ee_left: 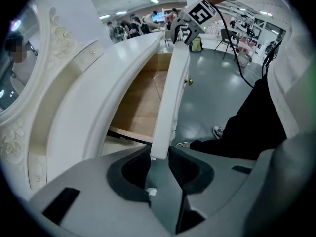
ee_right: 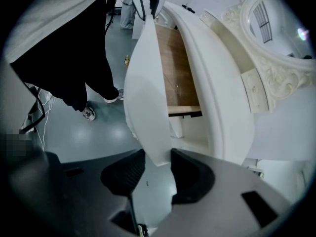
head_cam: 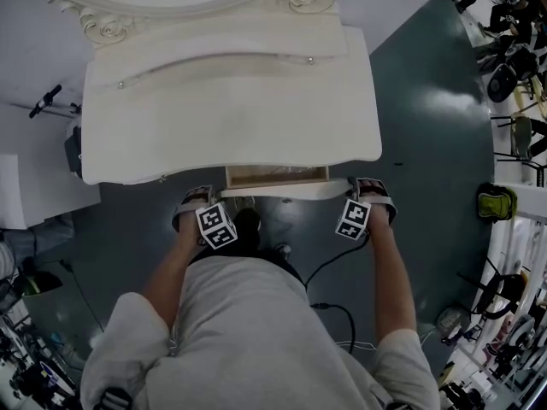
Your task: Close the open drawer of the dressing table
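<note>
the right gripper (ee_right: 158, 169) had its dark ribbed pads pressed on either side of the near end of the white drawer front (ee_right: 145, 93). the drawer stood open, its wooden bottom (ee_right: 177, 68) showing beneath the dressing table (ee_right: 217, 83). the left gripper (ee_right: 149, 9) sat at the front's far end. black trousers (ee_right: 64, 68) and a shoe (ee_right: 89, 113) stood on the grey floor (ee_right: 84, 142) at left.

**Three cameras, one drawer**

The head view looks steeply down on the dressing table (head_cam: 231, 101) from overhead. Each gripper view sits close behind its own jaws and looks along the drawer front (ee_left: 170, 93) from opposite ends. All three views share that drawer front.
</note>
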### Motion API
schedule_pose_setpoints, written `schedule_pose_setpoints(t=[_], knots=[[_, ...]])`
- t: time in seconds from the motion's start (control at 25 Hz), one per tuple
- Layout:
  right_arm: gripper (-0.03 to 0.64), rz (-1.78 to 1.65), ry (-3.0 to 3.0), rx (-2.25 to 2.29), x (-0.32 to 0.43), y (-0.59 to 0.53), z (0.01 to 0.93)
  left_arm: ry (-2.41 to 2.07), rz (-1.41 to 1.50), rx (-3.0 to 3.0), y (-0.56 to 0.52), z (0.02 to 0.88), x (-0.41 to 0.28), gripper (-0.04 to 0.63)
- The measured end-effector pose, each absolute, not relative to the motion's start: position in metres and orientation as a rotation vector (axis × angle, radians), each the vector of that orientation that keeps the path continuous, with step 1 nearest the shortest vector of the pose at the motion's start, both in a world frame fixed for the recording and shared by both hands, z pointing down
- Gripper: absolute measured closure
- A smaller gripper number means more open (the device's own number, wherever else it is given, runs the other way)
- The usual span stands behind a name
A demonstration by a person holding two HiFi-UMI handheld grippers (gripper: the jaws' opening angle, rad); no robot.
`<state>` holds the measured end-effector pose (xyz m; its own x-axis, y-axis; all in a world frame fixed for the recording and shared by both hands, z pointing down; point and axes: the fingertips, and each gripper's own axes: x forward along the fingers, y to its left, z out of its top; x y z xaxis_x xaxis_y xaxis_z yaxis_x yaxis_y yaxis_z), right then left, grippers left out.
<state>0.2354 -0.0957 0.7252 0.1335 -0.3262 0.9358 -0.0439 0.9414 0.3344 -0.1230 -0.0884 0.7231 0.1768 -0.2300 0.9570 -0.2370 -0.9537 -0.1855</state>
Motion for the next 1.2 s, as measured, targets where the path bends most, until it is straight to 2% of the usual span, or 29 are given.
schedule_pose_setpoints(t=[1.2], knots=[[0.451, -0.216, -1.429, 0.337, 0.233, -0.115, 0.726, -0.528, 1.913, 2.412, -0.108, 0.723, -0.126, 0.483]])
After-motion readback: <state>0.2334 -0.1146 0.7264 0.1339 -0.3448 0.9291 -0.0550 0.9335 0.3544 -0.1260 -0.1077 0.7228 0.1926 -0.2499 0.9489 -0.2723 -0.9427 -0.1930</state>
